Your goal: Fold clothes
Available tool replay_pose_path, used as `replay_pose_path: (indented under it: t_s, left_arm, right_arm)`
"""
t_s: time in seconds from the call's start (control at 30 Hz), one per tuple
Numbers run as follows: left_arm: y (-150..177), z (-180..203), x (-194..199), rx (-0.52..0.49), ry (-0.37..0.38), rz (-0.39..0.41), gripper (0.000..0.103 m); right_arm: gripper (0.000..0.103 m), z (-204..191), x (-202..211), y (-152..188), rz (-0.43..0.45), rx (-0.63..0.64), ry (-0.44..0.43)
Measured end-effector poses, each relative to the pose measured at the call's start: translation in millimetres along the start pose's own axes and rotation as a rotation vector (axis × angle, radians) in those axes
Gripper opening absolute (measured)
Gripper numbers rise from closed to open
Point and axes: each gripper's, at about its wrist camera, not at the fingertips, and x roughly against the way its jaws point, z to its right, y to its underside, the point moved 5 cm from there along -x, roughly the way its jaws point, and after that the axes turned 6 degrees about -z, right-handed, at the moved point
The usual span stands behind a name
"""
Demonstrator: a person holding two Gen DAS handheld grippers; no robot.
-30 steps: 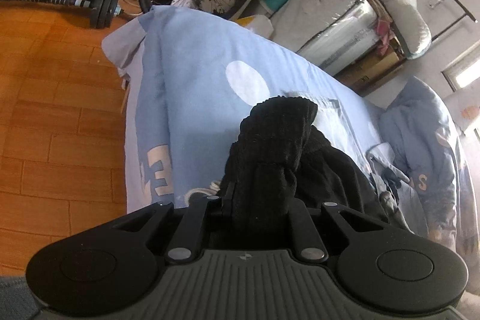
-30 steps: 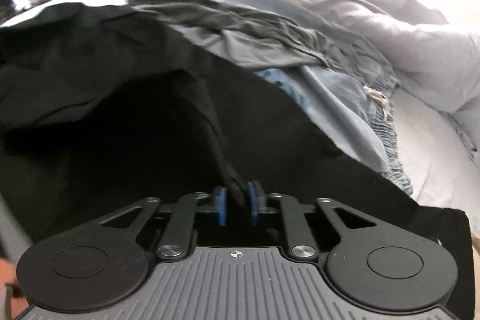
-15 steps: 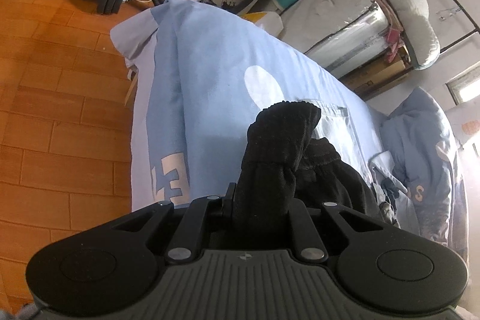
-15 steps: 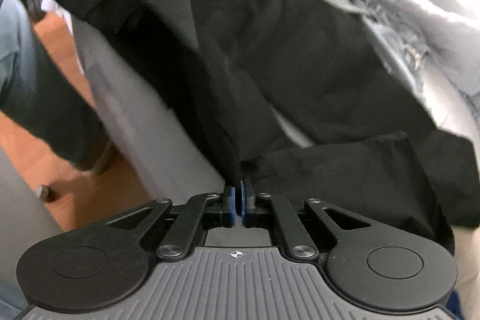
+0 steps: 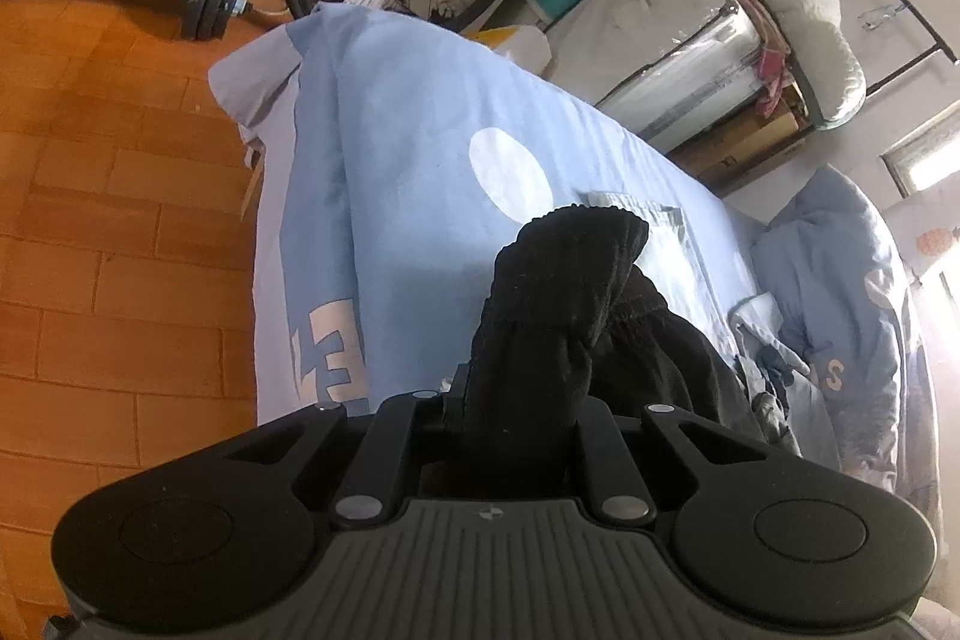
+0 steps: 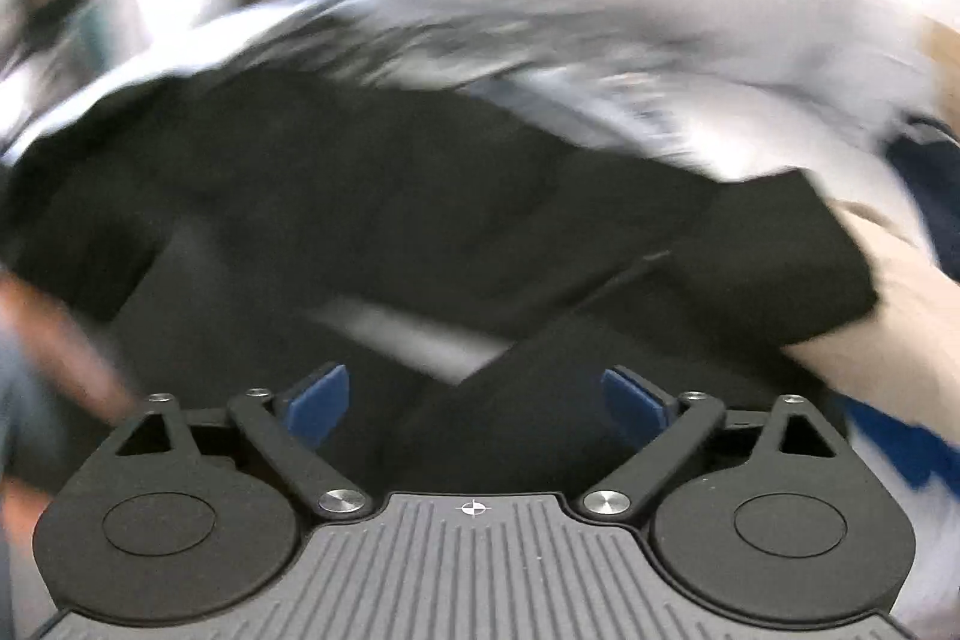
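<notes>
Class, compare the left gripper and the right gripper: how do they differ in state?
The left gripper is shut on the black garment's ribbed cuff; the right gripper is open and holds nothing. The left view is sharp; the right view is motion-blurred. Both face black cloth.

The black garment (image 5: 558,316) is thick knit cloth, ribbed and fuzzy at the cuff, totally matt. The left hand-held gripper (image 5: 516,400) looks like matt black plastic with small shiny metal rivets. The bed sheet (image 5: 408,172) is smooth pale blue cotton-looking cloth. At 9 o'clock the floor (image 5: 108,232) is glossy orange wood planks. The right view is too blurry for texture, but its pads (image 6: 318,403) look like matt blue plastic or rubber.
</notes>
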Motion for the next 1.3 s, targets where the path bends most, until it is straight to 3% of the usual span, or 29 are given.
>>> replay_pose_path:
  t_s: [0.13,0.3,0.37,0.43,0.47,0.57,0.77,0.93,1.1,1.3]
  left_arm:
    - [1.4,1.1,0.9,-0.009,-0.011,0.004,0.015]
    - [1.9,-0.3,0.0,-0.017,-0.017,0.004,0.015]
    - [2.3,-1.1,-1.2,-0.021,-0.016,0.001,0.015]
    - [1.8,-2.7,-2.7,-0.019,-0.012,-0.006,0.015]
    - [0.8,-3.8,-2.9,-0.015,-0.008,-0.008,0.015]
    - [-0.2,-7.5,-3.6,0.000,0.008,-0.017,0.015]
    - [1.9,-15.3,-1.8,0.068,0.057,-0.032,0.016]
    - [6.4,-14.9,10.6,0.133,0.136,-0.028,0.015]
    - [0.8,-9.3,29.4,0.191,0.249,-0.021,0.015]
    - [-12.2,7.1,42.6,0.254,0.378,-0.034,0.015]
  right_arm:
    - [0.096,9.5,-53.9,-21.3,-0.007,-0.164,0.130]
    - [0.093,5.4,-137.2,-28.9,-0.147,-0.112,0.311]
    - [0.089,11.2,-153.4,-25.3,-0.158,-0.132,0.346]
    - [0.027,16.1,-149.5,-22.4,-0.126,-0.166,0.365]
    - [0.004,18.0,-144.8,-20.8,-0.119,-0.176,0.377]
    - [0.004,30.0,-108.3,-11.0,-0.036,-0.257,0.372]
    - [0.004,72.8,-9.3,20.6,0.160,-0.554,0.328]
    - [0.004,88.4,60.2,34.0,0.349,-0.718,0.258]
    - [0.004,87.7,100.4,26.3,0.467,-0.727,0.178]
    - [0.003,88.3,150.3,10.7,0.672,-0.694,0.034]
